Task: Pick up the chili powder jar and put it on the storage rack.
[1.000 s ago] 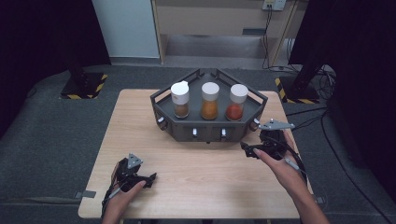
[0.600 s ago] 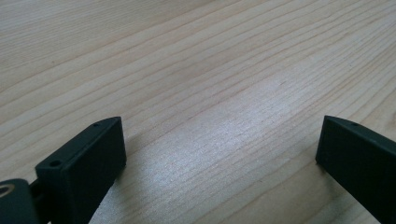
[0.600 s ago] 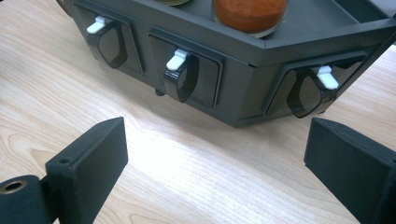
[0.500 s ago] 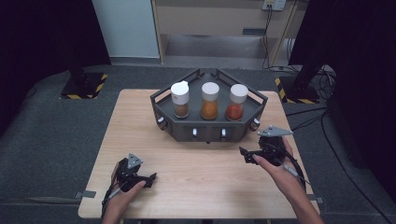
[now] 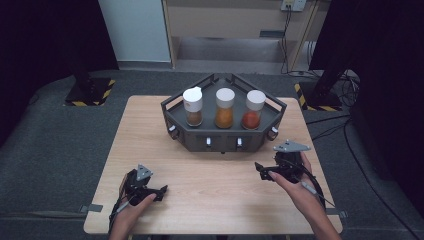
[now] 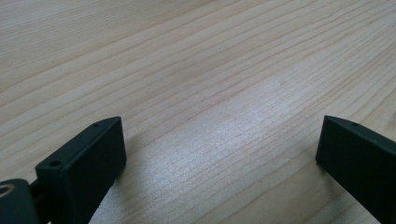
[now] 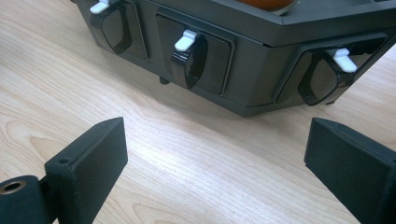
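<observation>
**A:** So where's the rack [image 5: 223, 139] sitting compared to the right gripper [image 5: 261, 170]?

**B:** The rack's at the far middle of the table [image 5: 150, 125], and the right gripper is just near of its right front corner, a bit apart from it, not touching. In the right gripper view the jaws are spread wide with only bare wood between them, and they point at the rack's front wall. You can see three dark handles with white tabs there; the middle tab [image 7: 185, 40] is pretty much straight ahead, with one tab [image 7: 100, 6] to the left and one tab [image 7: 344, 59] to the right.

**A:** And the left gripper [image 5: 161, 191]?

**B:** Way off at the near left of the table, well apart from the rack. Jaws spread wide too, nothing in them, just wood grain in the left gripper view.

**A:** Hand poses?

**B:** The right hand [image 5: 292, 182] comes in from the near right, forearm angled toward the rack, gripper low over the table and pointing left-ish and far. The left hand [image 5: 131, 207] rests low at the near edge, its gripper pointing right.

**A:** Any labels?

**B:** Nope, can't read any. Three white-capped jars stand in the rack: left jar [image 5: 192, 107] brownish, middle jar [image 5: 224, 108] orange, right jar [image 5: 253, 110] reddish.
</observation>
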The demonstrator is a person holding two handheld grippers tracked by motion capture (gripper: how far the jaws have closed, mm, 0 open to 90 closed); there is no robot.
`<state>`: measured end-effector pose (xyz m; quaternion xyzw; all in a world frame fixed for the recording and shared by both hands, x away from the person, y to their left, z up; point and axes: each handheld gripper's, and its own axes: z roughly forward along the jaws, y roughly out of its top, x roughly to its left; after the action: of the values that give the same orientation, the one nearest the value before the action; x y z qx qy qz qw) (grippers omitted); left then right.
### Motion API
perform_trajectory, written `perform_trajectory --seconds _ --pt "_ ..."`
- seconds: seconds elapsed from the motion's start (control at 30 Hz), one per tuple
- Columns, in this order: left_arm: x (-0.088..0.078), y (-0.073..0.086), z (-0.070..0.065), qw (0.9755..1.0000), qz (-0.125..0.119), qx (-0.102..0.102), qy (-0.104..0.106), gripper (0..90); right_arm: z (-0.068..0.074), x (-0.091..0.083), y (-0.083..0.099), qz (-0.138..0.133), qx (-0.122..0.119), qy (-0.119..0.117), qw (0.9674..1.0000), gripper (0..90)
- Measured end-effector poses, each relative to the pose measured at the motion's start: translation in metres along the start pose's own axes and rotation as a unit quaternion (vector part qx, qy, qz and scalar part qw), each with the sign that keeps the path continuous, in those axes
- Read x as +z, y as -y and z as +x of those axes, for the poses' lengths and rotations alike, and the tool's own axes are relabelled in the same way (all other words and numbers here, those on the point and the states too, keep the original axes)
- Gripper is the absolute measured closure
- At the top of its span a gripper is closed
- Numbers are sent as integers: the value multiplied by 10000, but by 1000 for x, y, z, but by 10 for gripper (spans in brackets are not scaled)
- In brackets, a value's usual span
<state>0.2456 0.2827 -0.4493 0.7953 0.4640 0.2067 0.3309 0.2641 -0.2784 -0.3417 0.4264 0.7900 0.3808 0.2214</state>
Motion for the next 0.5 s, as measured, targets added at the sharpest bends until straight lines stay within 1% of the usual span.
perform_trajectory --seconds 0.3,0.5 --pt "0 0 0 10000 0 1 1 0 4 2 4 5 -16 -55 10000 60" --pt "0 0 0 10000 1 3 0 0 6 5 10 19 -21 -91 10000 60"
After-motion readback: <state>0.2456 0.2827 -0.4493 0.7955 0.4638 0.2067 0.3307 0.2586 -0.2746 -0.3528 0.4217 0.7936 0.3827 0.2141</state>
